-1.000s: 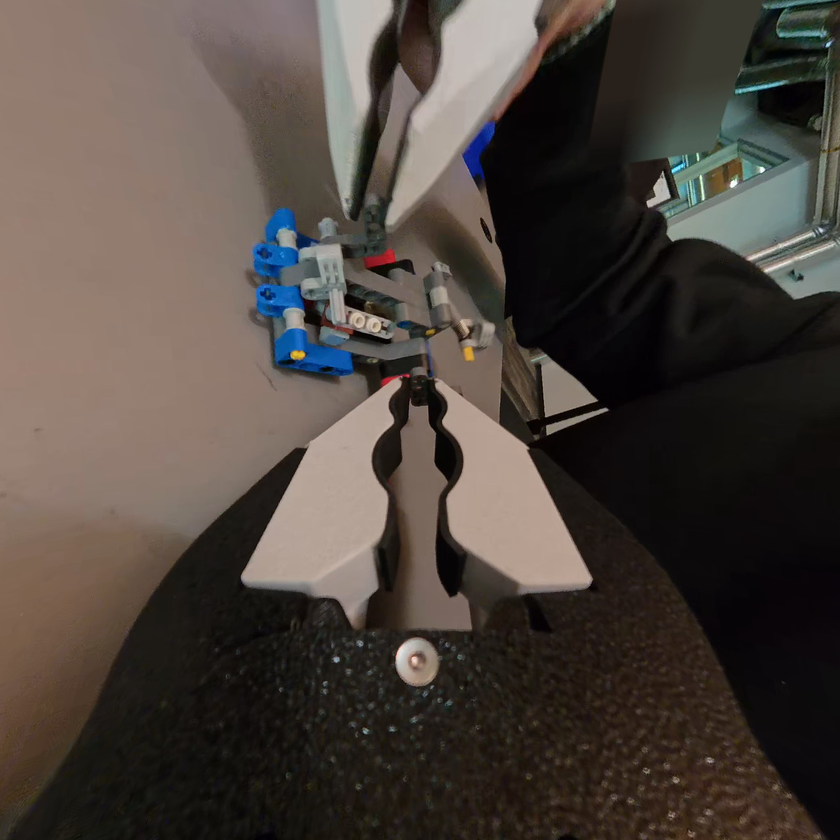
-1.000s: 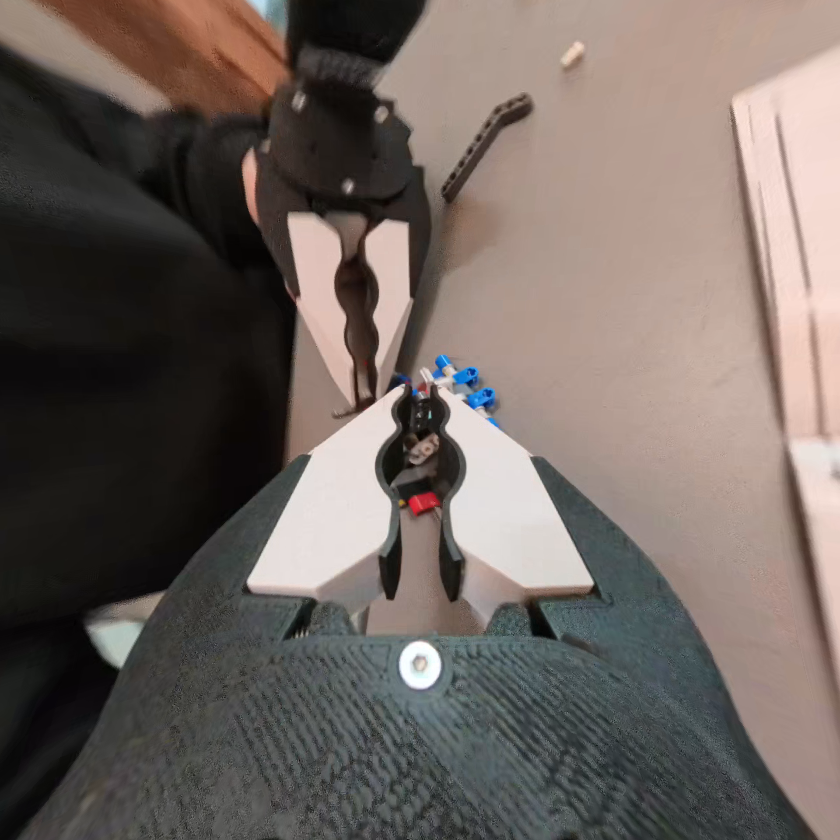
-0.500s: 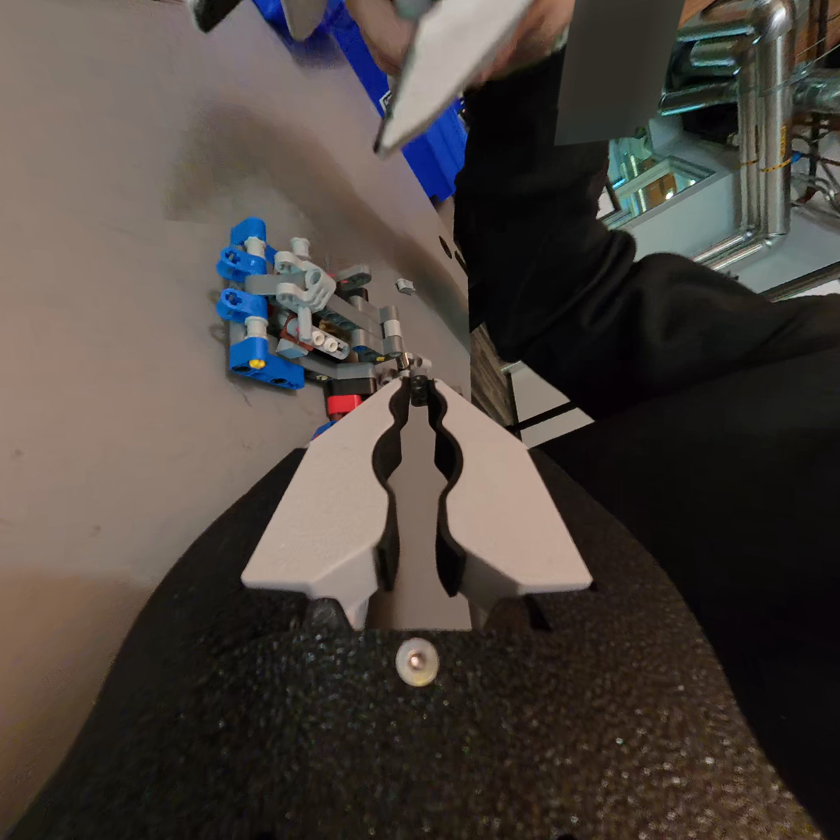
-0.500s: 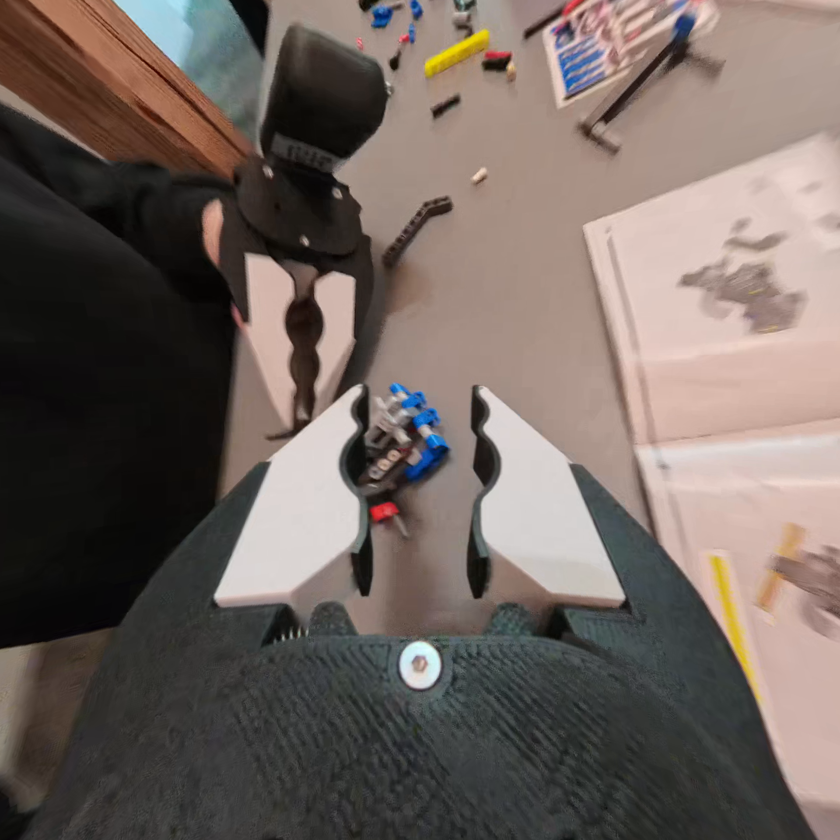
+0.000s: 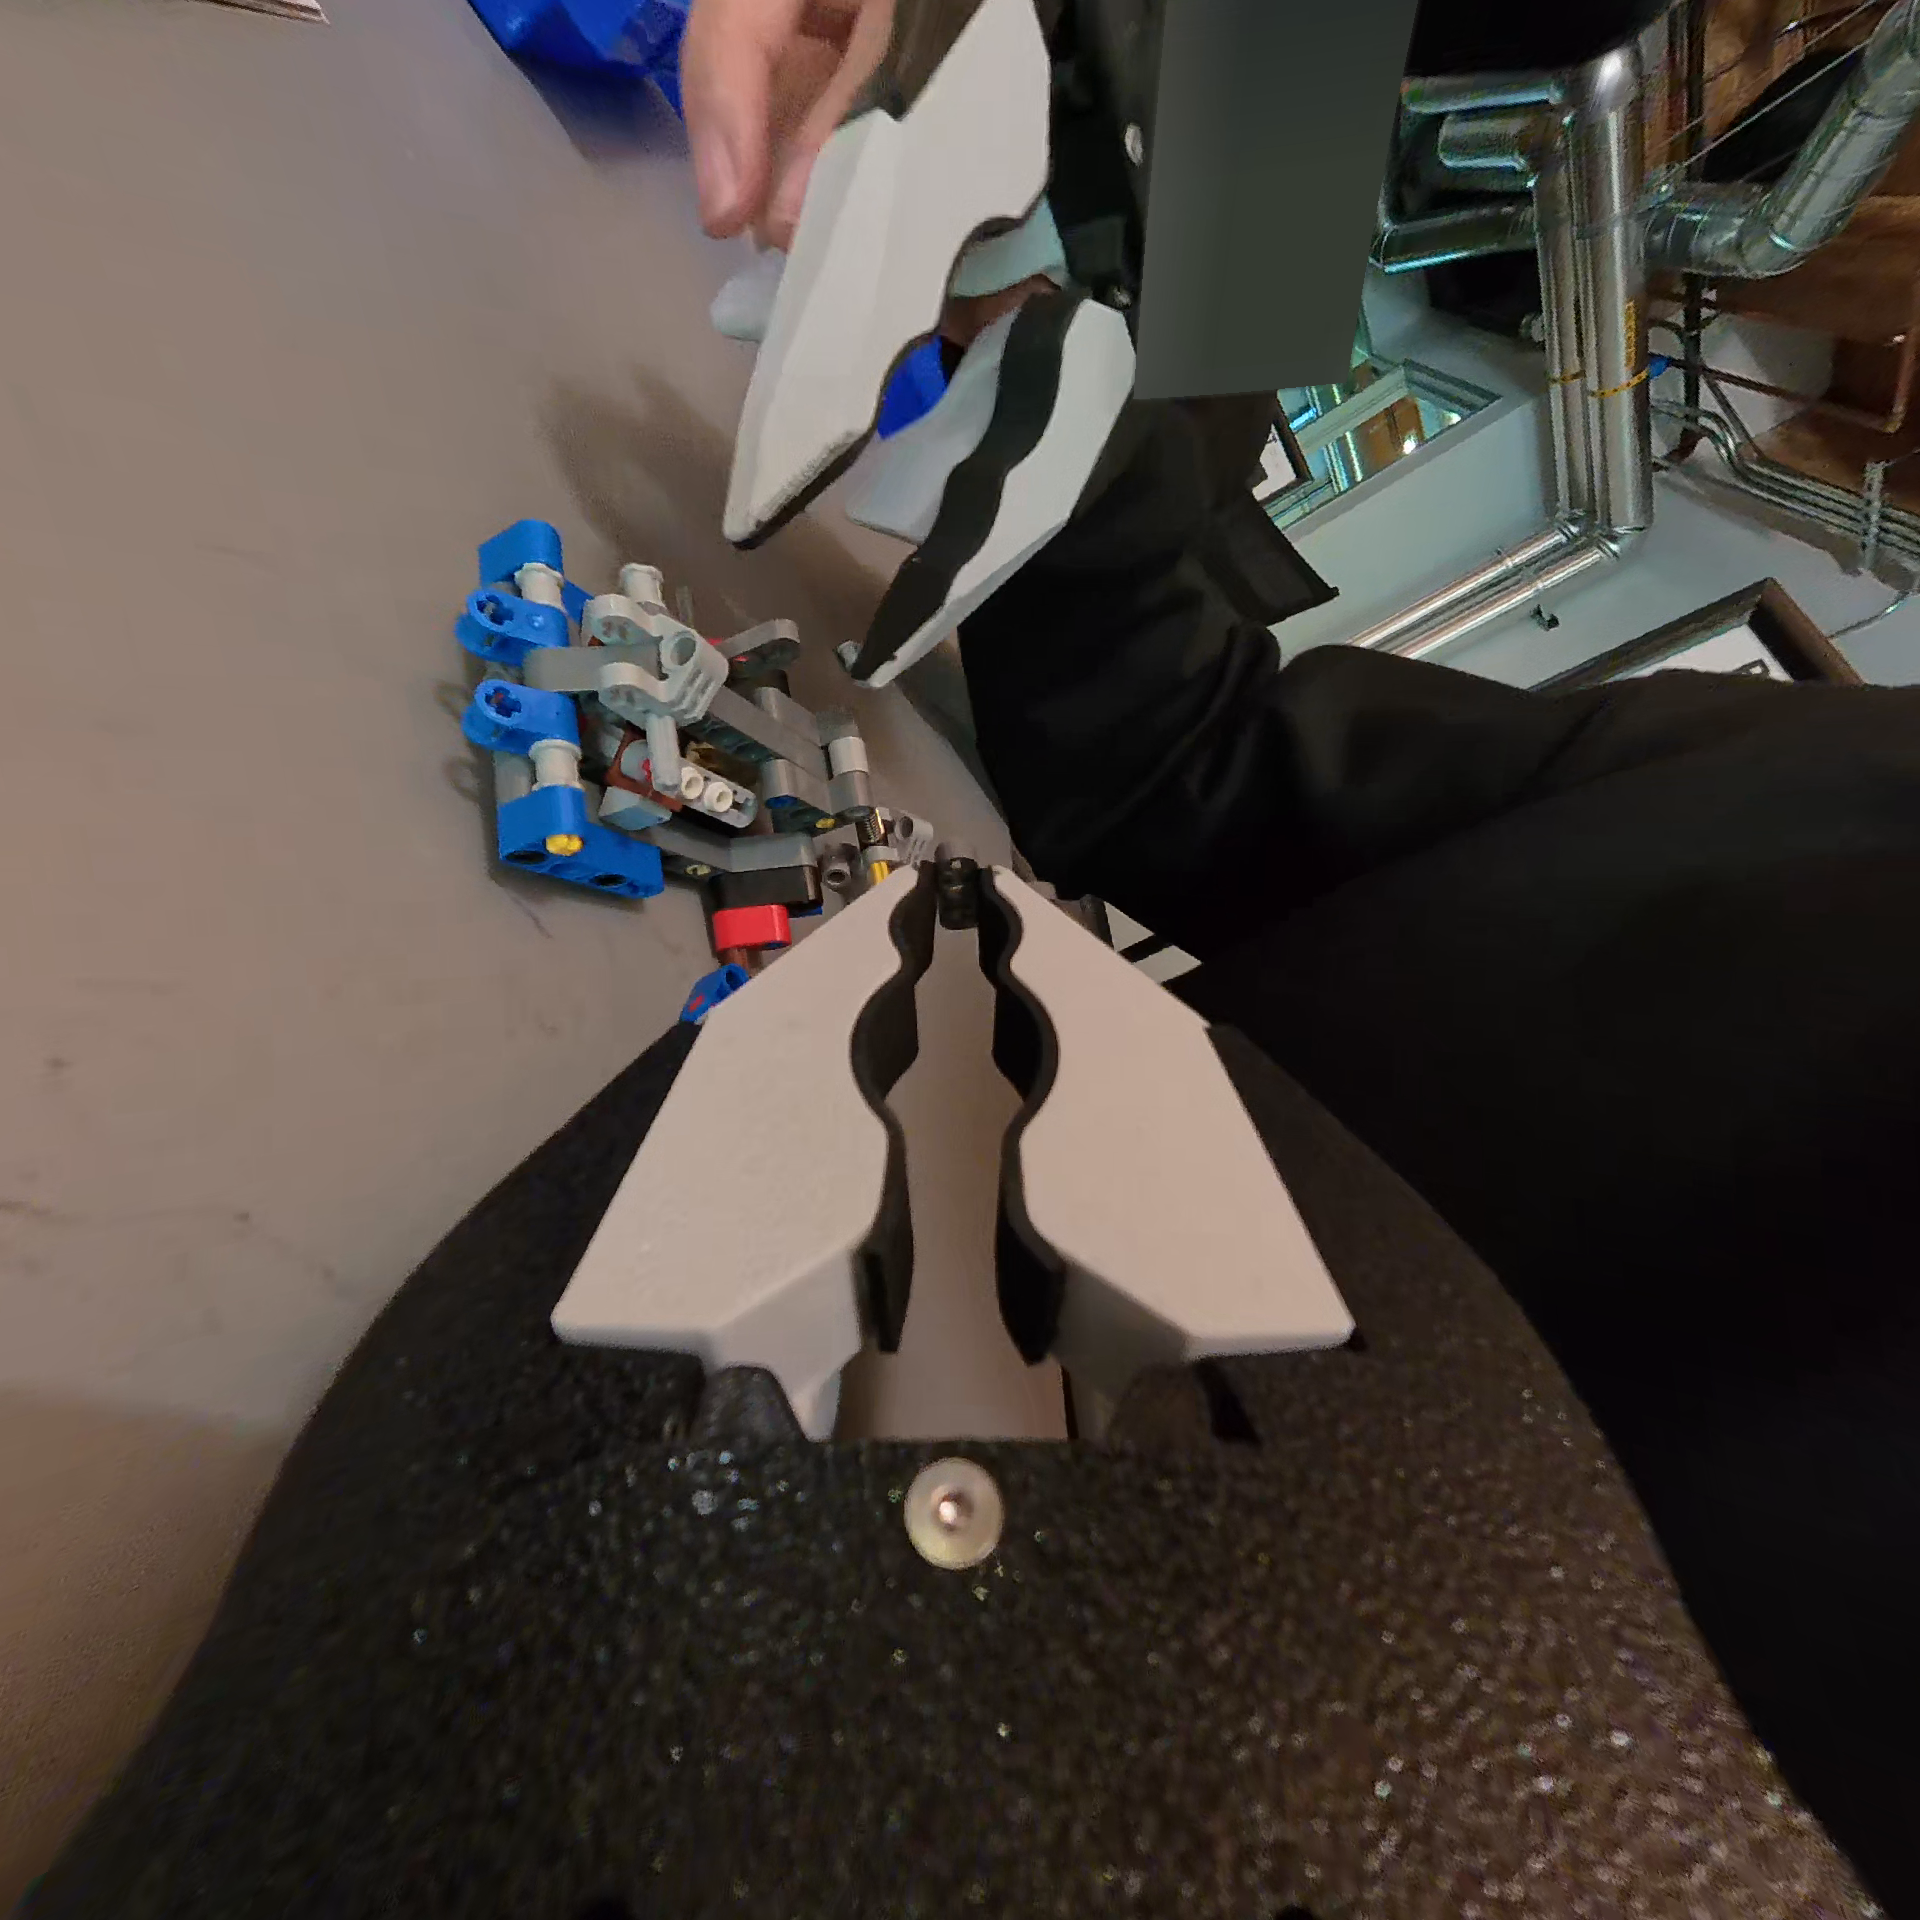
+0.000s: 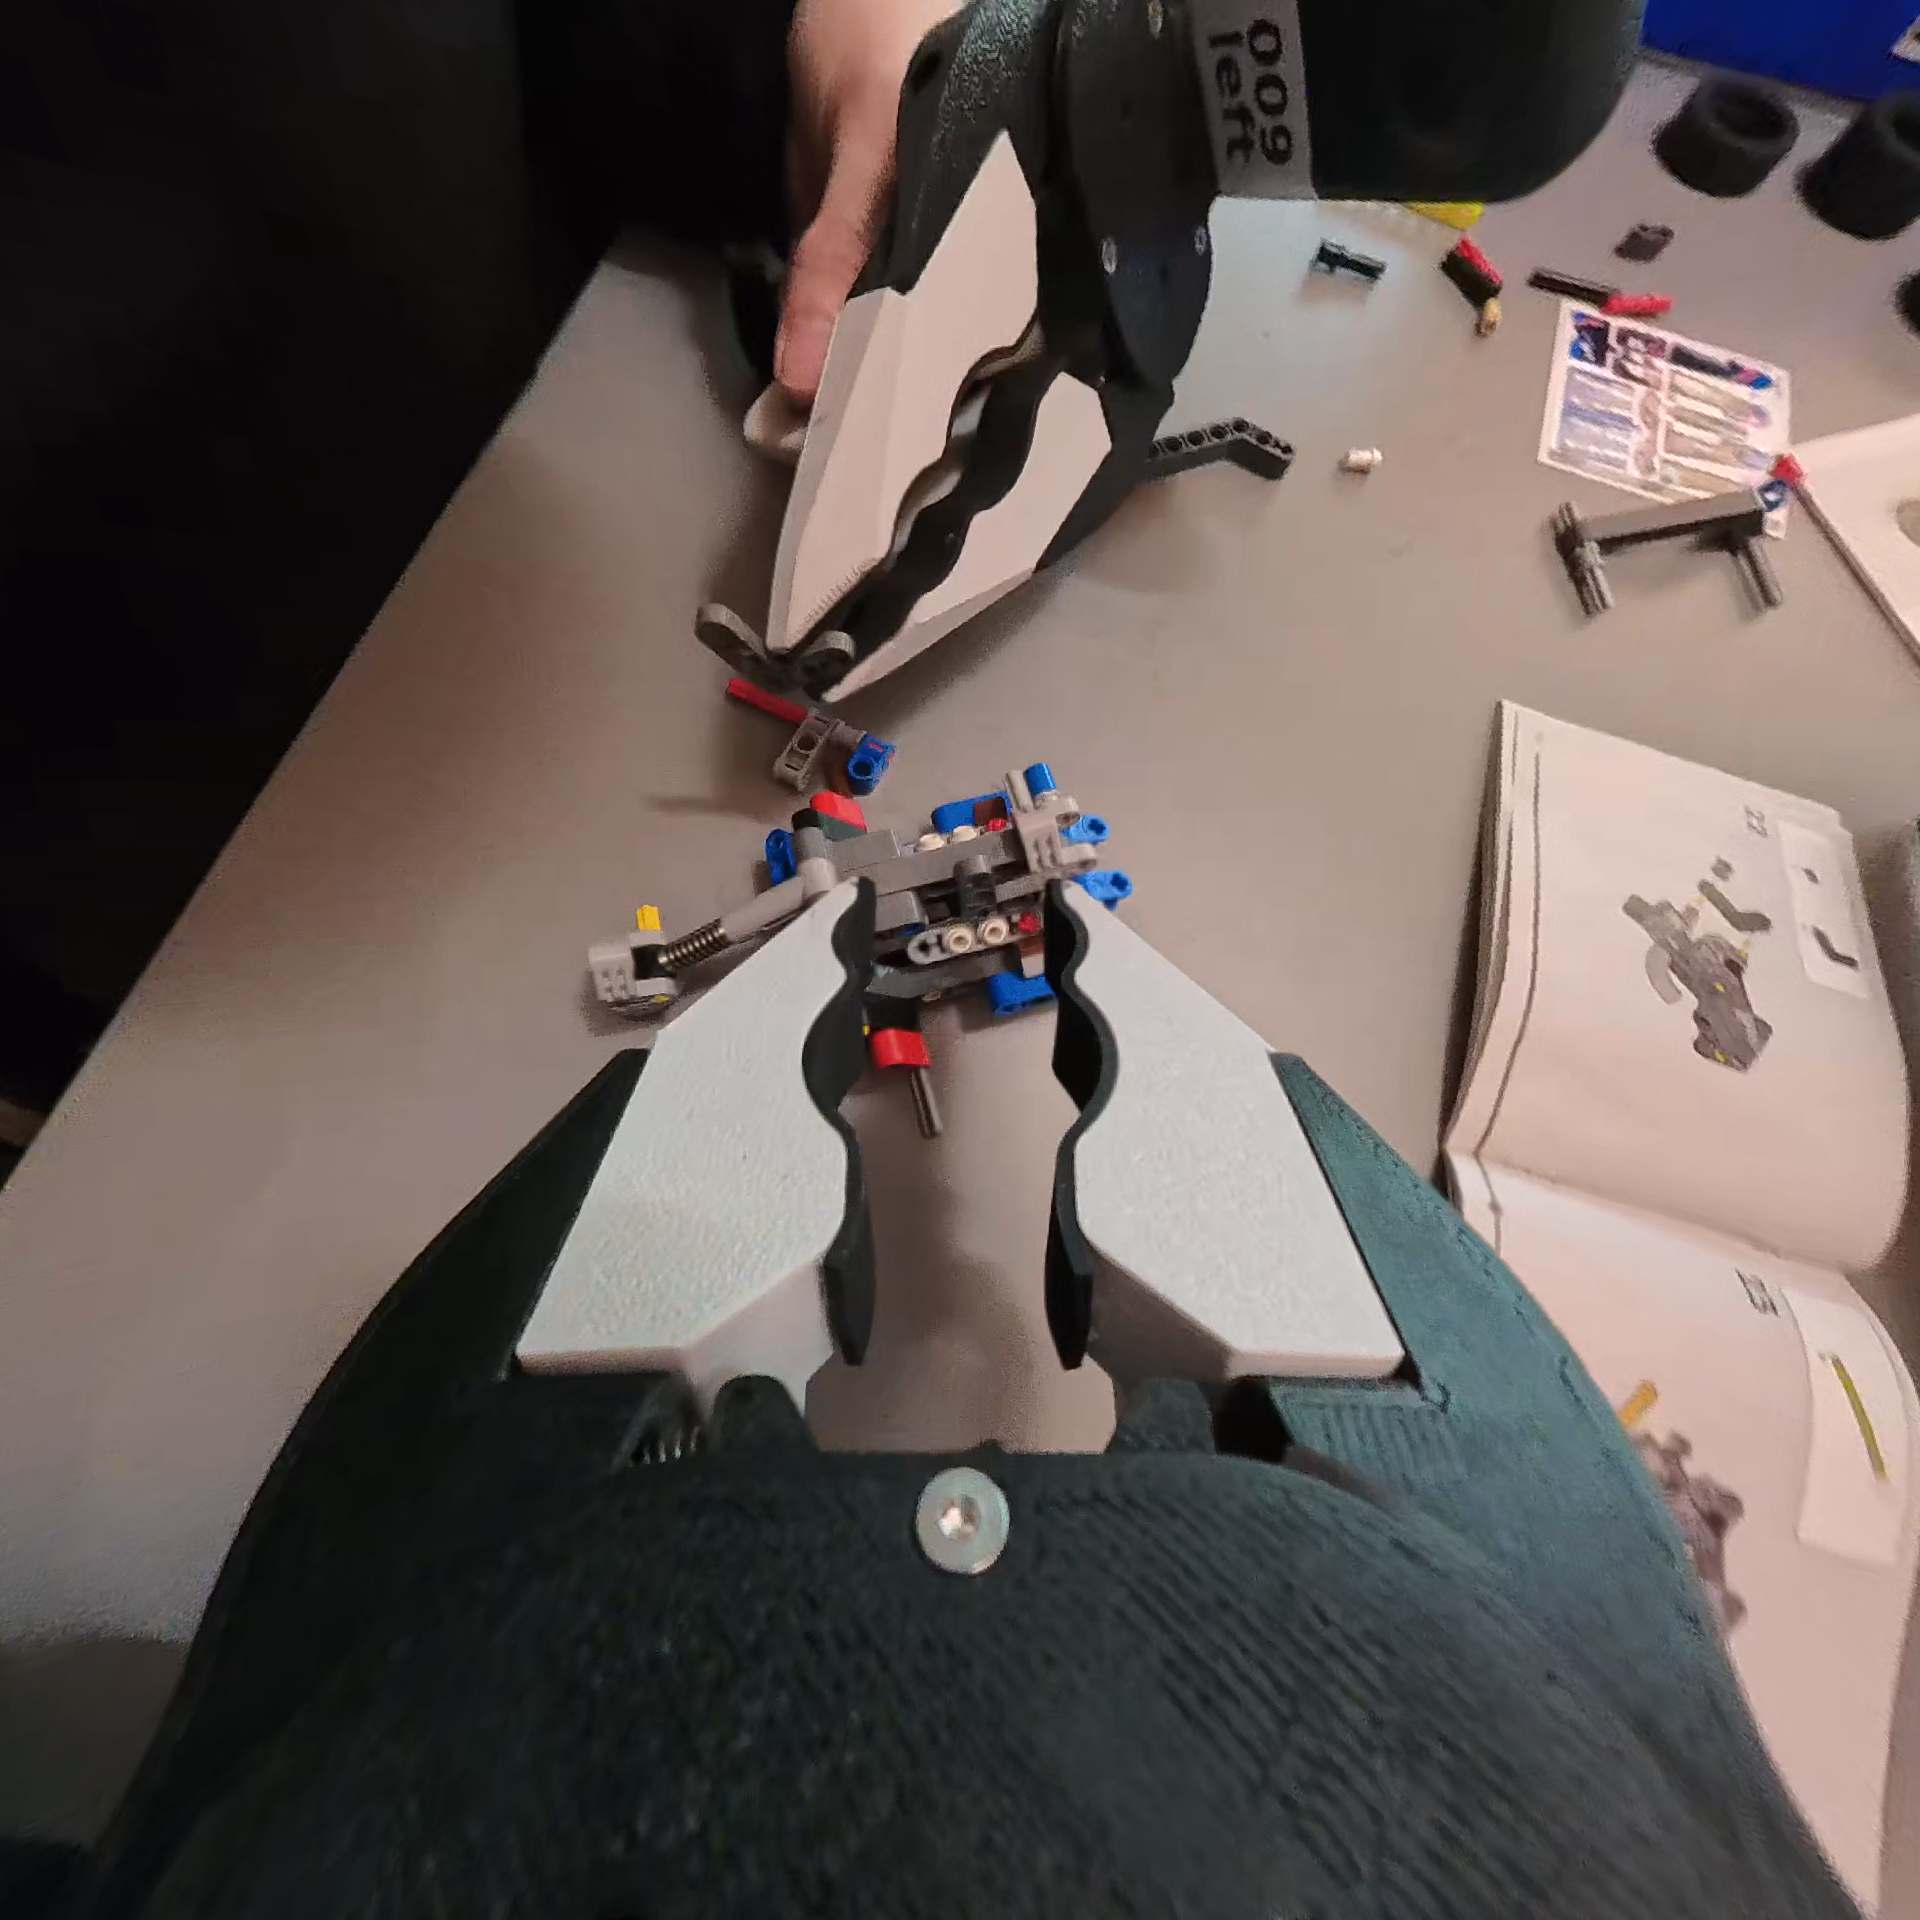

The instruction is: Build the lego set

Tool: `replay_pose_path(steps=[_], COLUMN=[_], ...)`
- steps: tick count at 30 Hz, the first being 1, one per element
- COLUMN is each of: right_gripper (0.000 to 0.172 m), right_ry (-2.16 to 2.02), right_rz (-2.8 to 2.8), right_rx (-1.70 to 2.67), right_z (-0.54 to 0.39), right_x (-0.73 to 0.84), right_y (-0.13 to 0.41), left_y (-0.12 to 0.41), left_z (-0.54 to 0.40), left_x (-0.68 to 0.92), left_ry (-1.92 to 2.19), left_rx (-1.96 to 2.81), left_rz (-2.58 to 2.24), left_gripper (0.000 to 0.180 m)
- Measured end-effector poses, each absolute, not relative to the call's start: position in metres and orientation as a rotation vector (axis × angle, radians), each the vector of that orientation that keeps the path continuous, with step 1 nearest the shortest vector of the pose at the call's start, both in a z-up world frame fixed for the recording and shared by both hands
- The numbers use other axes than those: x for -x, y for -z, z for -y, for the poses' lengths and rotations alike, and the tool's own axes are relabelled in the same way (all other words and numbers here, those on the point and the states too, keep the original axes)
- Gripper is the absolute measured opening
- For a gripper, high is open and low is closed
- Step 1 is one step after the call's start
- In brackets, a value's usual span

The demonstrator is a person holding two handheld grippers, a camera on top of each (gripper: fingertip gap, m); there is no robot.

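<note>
A small model of grey, blue and red building pieces [image 5: 644, 748] lies on the grey table [image 5: 208, 935]. My left gripper [image 5: 956, 883] is shut on a small dark grey bent beam [image 5: 957, 896], just beside the model's near end. In the right wrist view the left gripper [image 6: 805, 649] pinches that beam [image 6: 738, 639] low over the table. My right gripper [image 6: 951, 904] is open, its fingertips [image 6: 847, 904] standing either side of the model [image 6: 966, 862] without pressing on it. In the left wrist view it [image 5: 810, 597] hangs open above the model's far side.
An open instruction booklet [image 6: 1662, 987] lies to the right, and a leaflet [image 6: 1662, 405] lies behind it. A dark grey frame [image 6: 1662, 530], a bent beam [image 6: 1216, 452], black tyres [image 6: 1725, 145] and loose small pieces [image 6: 831, 748] are scattered about. The table edge [image 6: 416, 582] runs along the left. My hands' fingertips stand some 6 cm from each other.
My right gripper was nearly closed at the model, opened wide and lifted away, and now sits back over the model with open jaws. My left gripper has stayed shut on the dark beam.
</note>
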State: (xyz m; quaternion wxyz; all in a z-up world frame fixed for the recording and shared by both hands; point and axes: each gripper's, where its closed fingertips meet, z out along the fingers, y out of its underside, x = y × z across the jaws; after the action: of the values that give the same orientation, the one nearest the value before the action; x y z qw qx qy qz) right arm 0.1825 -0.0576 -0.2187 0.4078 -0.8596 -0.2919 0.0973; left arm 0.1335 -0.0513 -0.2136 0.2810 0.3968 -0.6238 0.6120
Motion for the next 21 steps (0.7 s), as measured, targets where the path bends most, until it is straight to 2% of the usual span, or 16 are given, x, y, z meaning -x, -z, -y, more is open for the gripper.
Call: replay_pose_path(steps=[1, 5, 10, 15, 17, 21], right_gripper=[0.029, 0.034, 0.031, 0.019, 0.006, 0.005], right_ry=[-0.27, -0.395, -0.462, -0.594, -0.69, -0.764], right_rz=[0.754, 0.775, 0.815, 0.702, 0.65, 0.438], right_rx=[2.15, 2.102, 2.096, 2.08, 2.071, 2.08], right_z=[0.055, 0.048, 0.047, 0.045, 0.048, 0.039], right_x=[-0.183, -0.18, -0.181, -0.184, -0.181, -0.191], right_y=[0.22, 0.222, 0.231, 0.228, 0.225, 0.219], left_y=[0.214, 0.215, 0.216, 0.216, 0.216, 0.217], left_z=[0.052, 0.052, 0.052, 0.05, 0.05, 0.051], left_x=[-0.133, -0.132, -0.133, -0.138, -0.139, -0.138], left_ry=[-1.636, -1.617, -1.599, -1.602, -1.599, -1.584], left_rx=[-1.059, -1.055, -1.045, -1.046, -1.048, -1.044], left_rz=[1.673, 1.672, 1.677, 1.668, 1.664, 1.675], left_gripper=[0.004, 0.004, 0.004, 0.004, 0.004, 0.004])
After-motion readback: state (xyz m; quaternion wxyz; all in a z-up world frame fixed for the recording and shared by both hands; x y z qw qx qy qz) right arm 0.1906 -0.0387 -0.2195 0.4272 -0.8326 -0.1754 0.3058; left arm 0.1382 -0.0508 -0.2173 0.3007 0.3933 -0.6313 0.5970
